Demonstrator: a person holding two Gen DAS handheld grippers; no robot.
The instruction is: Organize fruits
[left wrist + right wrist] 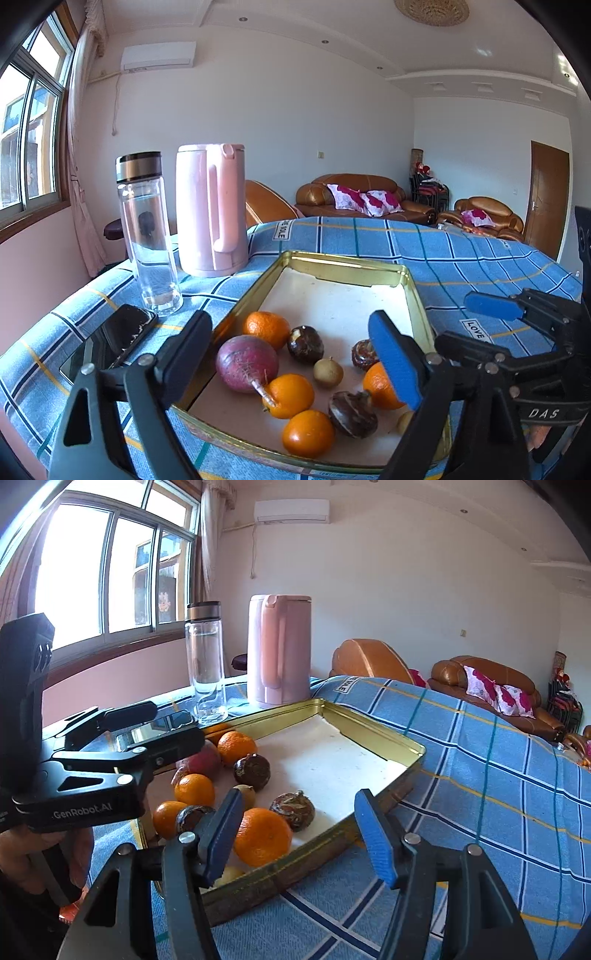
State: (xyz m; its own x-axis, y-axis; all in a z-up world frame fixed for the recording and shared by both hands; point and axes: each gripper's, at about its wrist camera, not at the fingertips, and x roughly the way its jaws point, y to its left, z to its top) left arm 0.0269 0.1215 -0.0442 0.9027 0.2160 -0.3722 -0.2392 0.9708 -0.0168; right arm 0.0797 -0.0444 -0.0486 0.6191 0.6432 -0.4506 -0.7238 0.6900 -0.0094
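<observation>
A gold metal tray (413, 291) (406, 744) on a blue checked cloth holds the fruit. In it lie several oranges (266, 328) (263, 836), a purple passion fruit (246, 363) (201, 760), dark wrinkled passion fruits (306, 344) (252, 771) and small longans (328, 372) (245, 793). My left gripper (291, 365) is open and empty, held over the near end of the tray above the fruit. My right gripper (299, 836) is open and empty at the tray's near right rim, next to one orange. The right gripper also shows in the left wrist view (484, 328), open beside the tray.
A pink kettle (210, 210) (279, 650) and a glass bottle (147, 232) (205, 661) stand behind the tray on the left. A black phone (110, 339) (159, 727) lies left of the tray. Brown sofas (362, 199) stand beyond the table.
</observation>
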